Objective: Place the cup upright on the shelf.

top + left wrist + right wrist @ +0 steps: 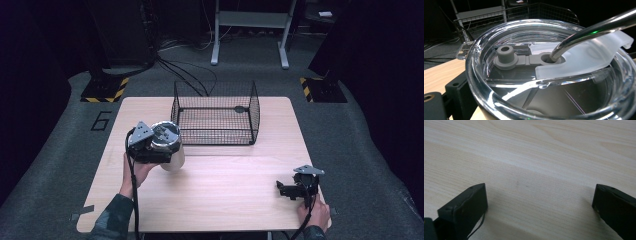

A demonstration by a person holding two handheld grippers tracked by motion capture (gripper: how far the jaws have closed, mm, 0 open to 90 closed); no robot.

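A white tumbler [172, 150] with a clear lid [544, 75] sits at the left middle of the wooden table [225, 200]. My left gripper [161, 150] is shut on its upper part from the left. In the left gripper view one black finger [456, 91] presses against the tumbler's side. A metal straw [594, 30] runs through a grey plug [505, 56] in the lid, beside a frosted flap. My right gripper [286, 190] rests low near the table's front right corner. It is open, and bare wood lies between its jaws [540, 205].
A black wire basket [252, 117] with an open top stands at the back middle of the table, just right of the tumbler. Behind the table are floor cables [185, 70], a grey metal stand [250, 30] and two hazard-striped bases [105, 90].
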